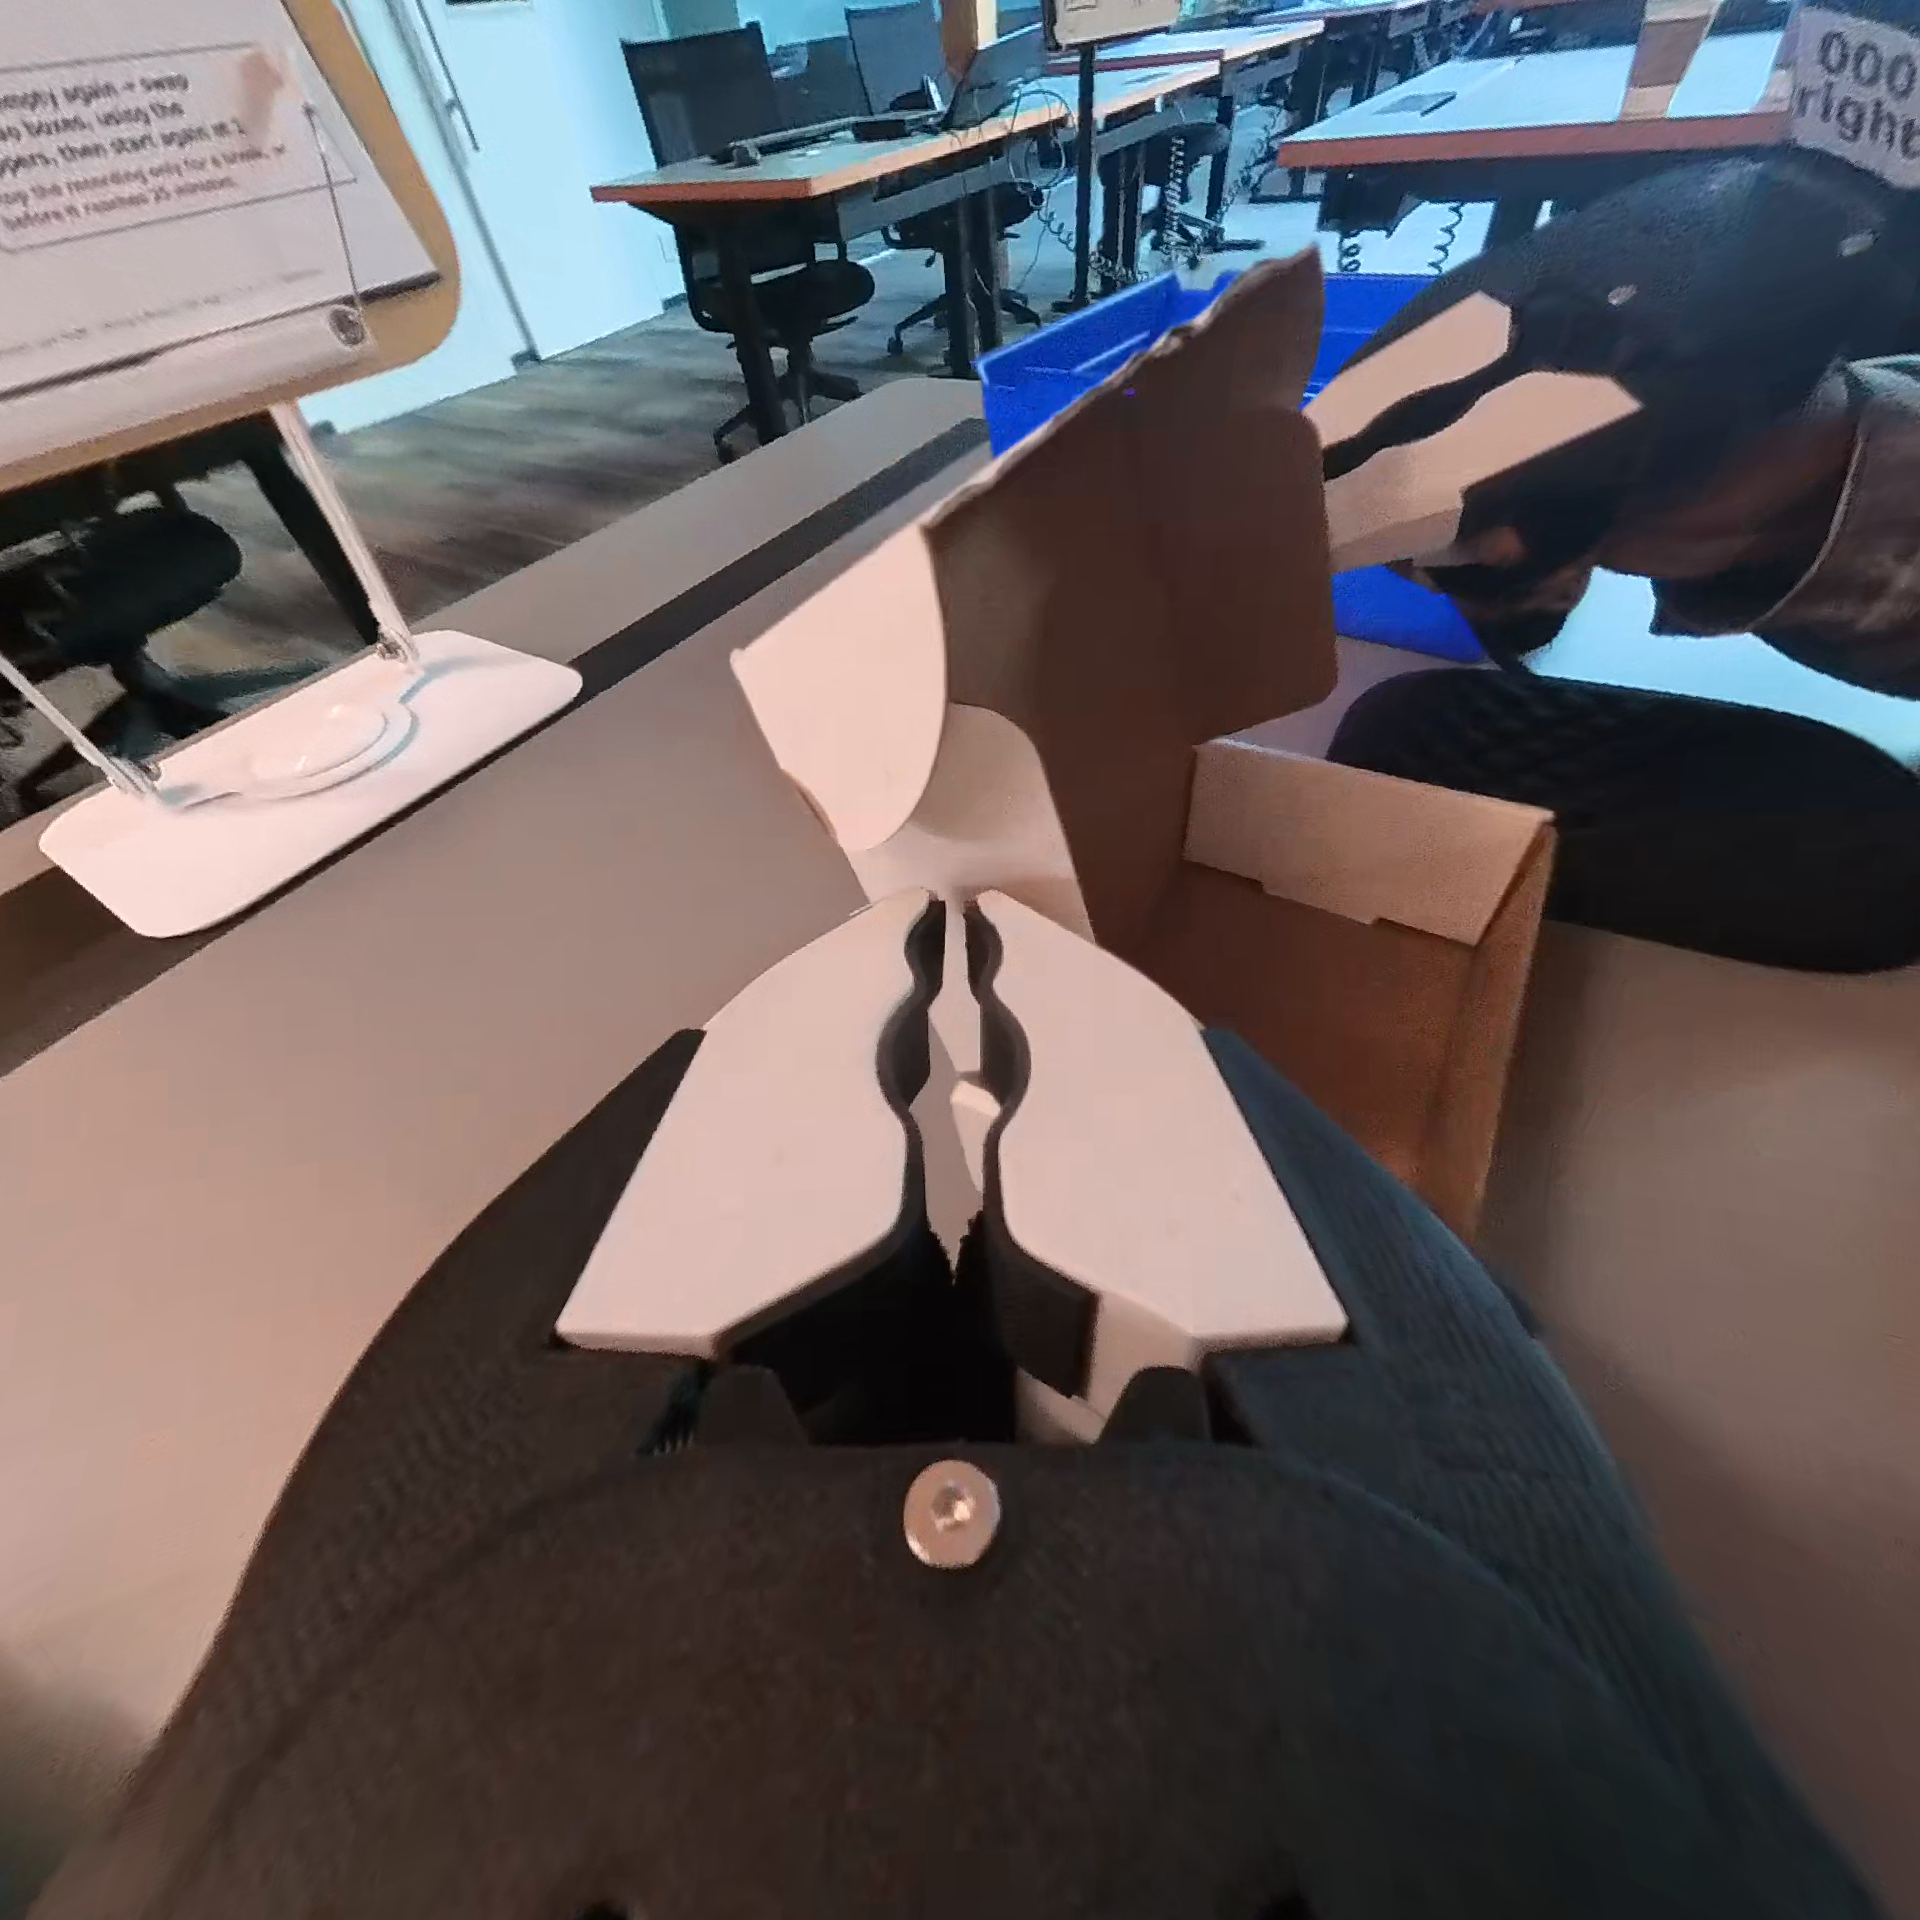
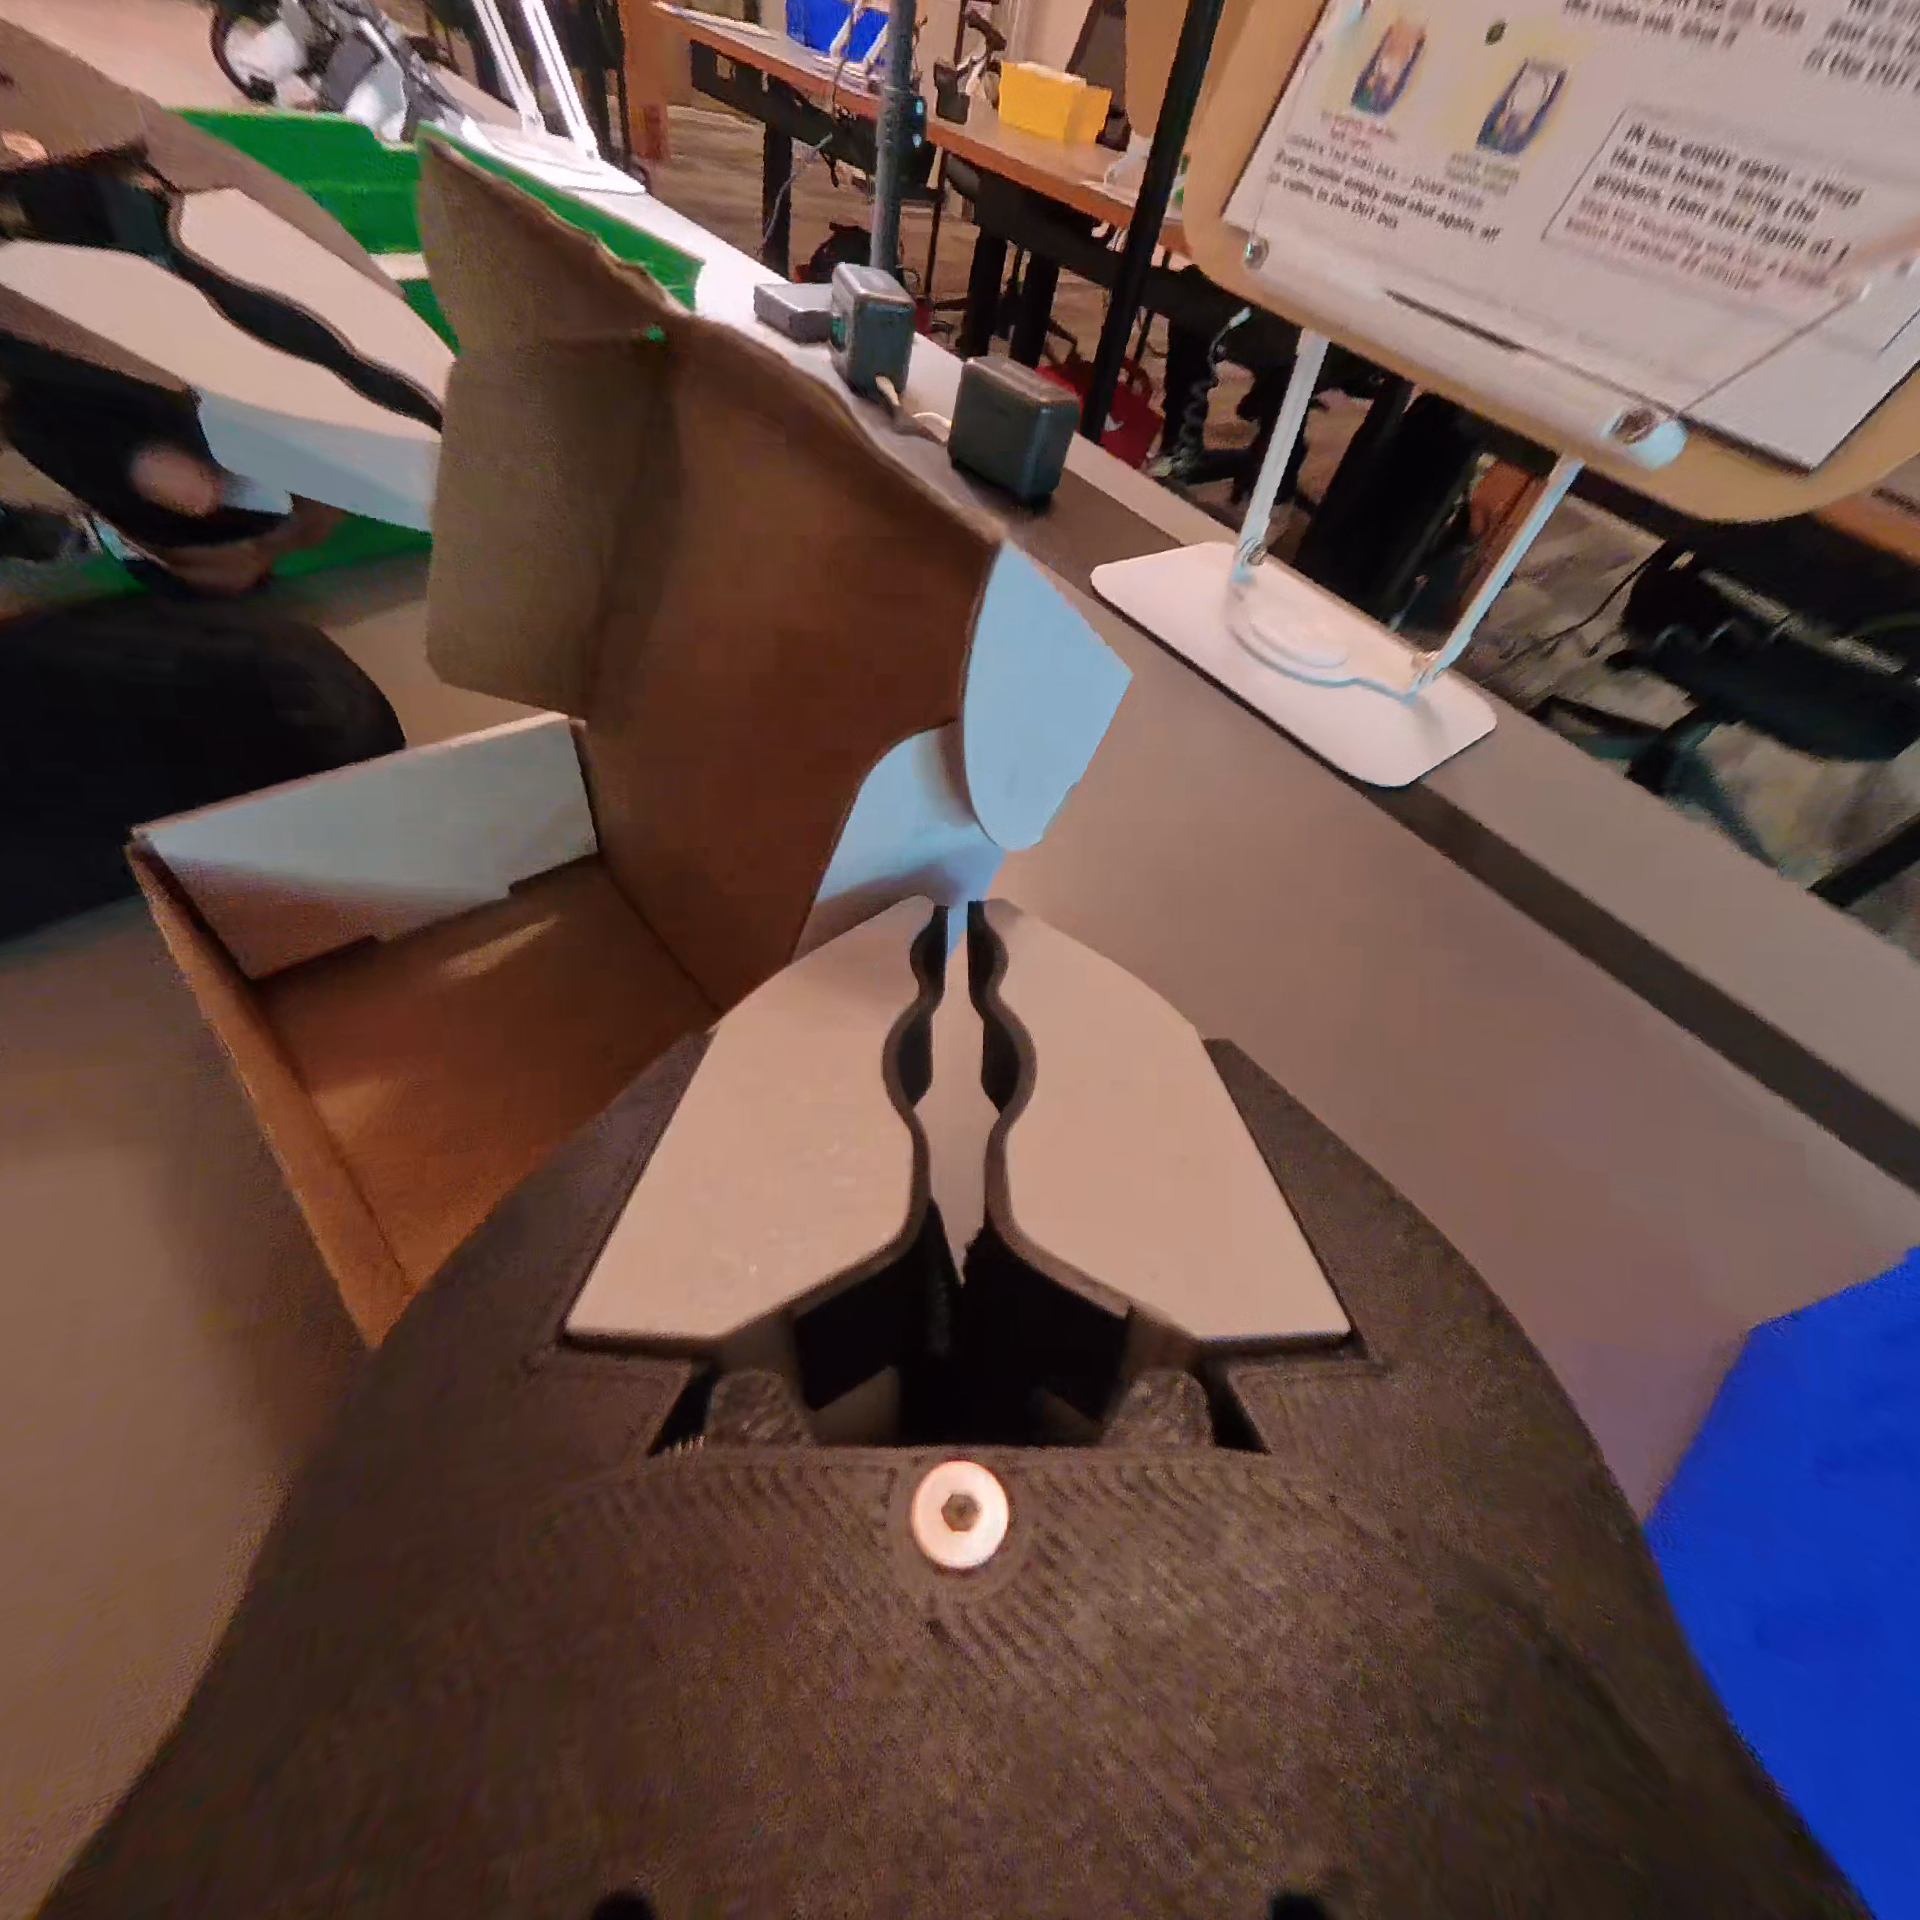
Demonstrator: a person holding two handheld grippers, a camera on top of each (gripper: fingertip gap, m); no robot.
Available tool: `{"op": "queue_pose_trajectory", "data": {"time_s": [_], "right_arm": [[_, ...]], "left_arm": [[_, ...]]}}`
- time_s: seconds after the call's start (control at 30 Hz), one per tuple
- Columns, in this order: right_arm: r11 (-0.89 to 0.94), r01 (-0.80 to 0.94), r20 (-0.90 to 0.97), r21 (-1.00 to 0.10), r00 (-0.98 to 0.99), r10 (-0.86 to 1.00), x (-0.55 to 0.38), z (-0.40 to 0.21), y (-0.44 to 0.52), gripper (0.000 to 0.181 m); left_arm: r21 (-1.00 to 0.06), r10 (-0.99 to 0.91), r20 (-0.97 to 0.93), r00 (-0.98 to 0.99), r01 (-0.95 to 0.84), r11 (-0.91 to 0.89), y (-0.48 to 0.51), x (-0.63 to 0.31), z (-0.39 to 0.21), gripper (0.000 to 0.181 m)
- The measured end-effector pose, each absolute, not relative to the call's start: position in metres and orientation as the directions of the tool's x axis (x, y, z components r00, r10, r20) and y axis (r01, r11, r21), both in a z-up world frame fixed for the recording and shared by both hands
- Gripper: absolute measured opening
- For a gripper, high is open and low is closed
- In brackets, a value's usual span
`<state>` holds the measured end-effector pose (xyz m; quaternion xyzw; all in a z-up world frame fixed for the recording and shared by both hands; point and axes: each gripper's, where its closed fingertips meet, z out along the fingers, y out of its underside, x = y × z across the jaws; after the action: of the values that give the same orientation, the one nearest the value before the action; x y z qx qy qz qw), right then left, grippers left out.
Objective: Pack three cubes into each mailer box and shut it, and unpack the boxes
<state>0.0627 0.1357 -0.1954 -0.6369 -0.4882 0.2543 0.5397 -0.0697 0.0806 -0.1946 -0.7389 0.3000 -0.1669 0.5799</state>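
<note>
mailer box (image 2: 436,1039) | open, lid up (inside bare) | left gripper (image 1: 958,914) pinching the 12 o'clock lid flap (image 1: 894,748) | right gripper (image 2: 956,914) likewise clamped on lid edge

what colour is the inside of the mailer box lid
Plain brown cardboard inside the mailer box lid; its outside is white. Best seen in the right wrist view.

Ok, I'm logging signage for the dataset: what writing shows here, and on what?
Instruction sheet on its stand: printed text, not repeated here.
Label on the right gripper: printed characters, not repeated.
Mailer box: no writing visible.
</note>
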Motion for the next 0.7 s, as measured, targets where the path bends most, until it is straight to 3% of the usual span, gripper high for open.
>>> {"op": "queue_pose_trajectory", "data": {"time_s": [0.47, 0.57, 0.7], "right_arm": [[0.164, 0.532, 0.384, -0.831, 0.335, 0.86, 0.078, -0.239, 0.099, 0.007], [0.267, 0.56, 0.478, -0.784, 0.271, 0.836, 0.088, -0.242, 0.093, 0.025], [0.515, 0.533, 0.675, -0.671, 0.152, 0.722, 0.1, -0.23, 0.076, 0.058]], "left_arm": [[-0.88, -0.686, -0.253, 0.682, -0.457, -0.13, 0.034, -0.056, -0.235, 0.009], [-0.867, -0.692, -0.308, 0.653, -0.492, -0.077, 0.022, -0.061, -0.233, 0.024], [-0.818, -0.618, -0.517, 0.593, -0.555, 0.152, 0.008, -0.064, -0.214, 0.054]]}}
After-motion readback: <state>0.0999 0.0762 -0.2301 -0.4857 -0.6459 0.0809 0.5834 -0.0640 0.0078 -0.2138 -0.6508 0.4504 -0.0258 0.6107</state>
